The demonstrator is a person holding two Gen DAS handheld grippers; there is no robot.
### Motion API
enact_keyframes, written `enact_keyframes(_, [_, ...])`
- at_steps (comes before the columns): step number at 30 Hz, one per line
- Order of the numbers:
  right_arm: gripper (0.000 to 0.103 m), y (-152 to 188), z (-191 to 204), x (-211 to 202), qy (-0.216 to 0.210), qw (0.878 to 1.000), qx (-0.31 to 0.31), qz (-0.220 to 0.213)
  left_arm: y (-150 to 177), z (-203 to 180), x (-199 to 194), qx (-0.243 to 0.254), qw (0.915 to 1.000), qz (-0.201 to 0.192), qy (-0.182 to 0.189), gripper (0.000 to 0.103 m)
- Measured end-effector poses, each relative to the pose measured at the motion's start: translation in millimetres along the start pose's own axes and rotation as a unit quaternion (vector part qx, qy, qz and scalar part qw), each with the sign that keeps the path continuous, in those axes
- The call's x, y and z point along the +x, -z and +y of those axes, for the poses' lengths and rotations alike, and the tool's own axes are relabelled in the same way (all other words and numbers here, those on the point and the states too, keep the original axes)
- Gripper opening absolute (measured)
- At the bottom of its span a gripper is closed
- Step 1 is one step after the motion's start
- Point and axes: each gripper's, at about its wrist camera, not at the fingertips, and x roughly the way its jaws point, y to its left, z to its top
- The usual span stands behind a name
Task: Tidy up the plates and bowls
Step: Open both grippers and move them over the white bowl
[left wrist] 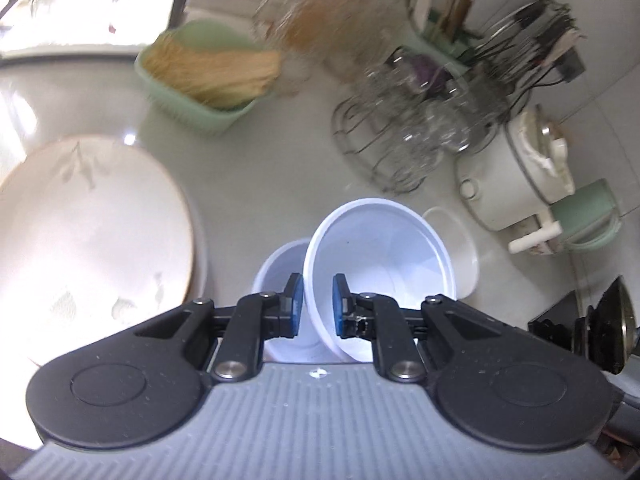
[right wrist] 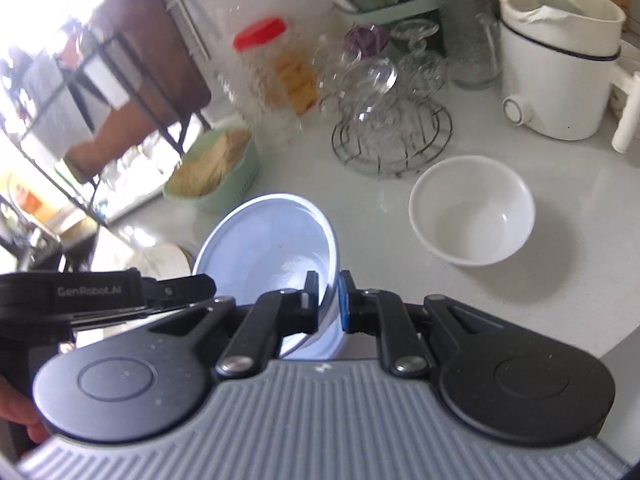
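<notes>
My left gripper [left wrist: 316,306] is shut on the near rim of a white bowl [left wrist: 384,256], held tilted above the counter. Under it and to its left lies a second pale bowl [left wrist: 280,268], and a third white bowl [left wrist: 460,240] stands behind it on the right. A large cream plate with leaf print [left wrist: 88,236] lies at the left. My right gripper [right wrist: 329,300] is shut on the rim of a pale blue bowl [right wrist: 272,236], tilted. A white bowl [right wrist: 472,210] stands upright on the counter to its right. The left gripper's black body [right wrist: 100,296] shows at the left.
A wire rack of glasses [left wrist: 416,128] [right wrist: 388,112], a green basket of chopsticks [left wrist: 208,76] [right wrist: 216,168], a red-lidded jar [left wrist: 320,4] [right wrist: 276,64], a white cooker [left wrist: 516,168] [right wrist: 560,64] and a green mug [left wrist: 588,212] stand behind. The counter edge [right wrist: 624,336] runs at the right.
</notes>
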Motion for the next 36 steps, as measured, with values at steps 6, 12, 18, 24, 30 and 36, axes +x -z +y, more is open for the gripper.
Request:
enact_keyframes(6, [0.015,14,9,17,0.011,0.999,-0.032,0.027,9,9,14,-0.003,0.9995,0.02,-0.025,0.016])
enact_keyframes(12, [0.015,22,6,23,0.023,0.998,-0.033,0.045,12,4,25,0.022,0.9982,0.038,-0.042,0.017])
enact_keyframes(18, [0.015,23,3,29,0.022,0.998,-0.021,0.052,8,4,27,0.025,0.998,0.04,-0.042,0.017])
enact_keyframes(24, [0.015,16,3,23,0.022,0.999,-0.021,0.036,3,-3,21,0.033,0.9984,0.029,-0.035,0.047])
enact_keyframes(30, [0.015,6,2,6,0.014,1.0,-0.013,0.006,-5,-14,-1,0.049,0.9986,0.001,-0.018,0.047])
enact_keyframes(36, [0.015,-7,3,-20,0.007,0.999,-0.01,-0.032,-14,-34,-33,0.075,0.9964,-0.039,-0.002,0.047])
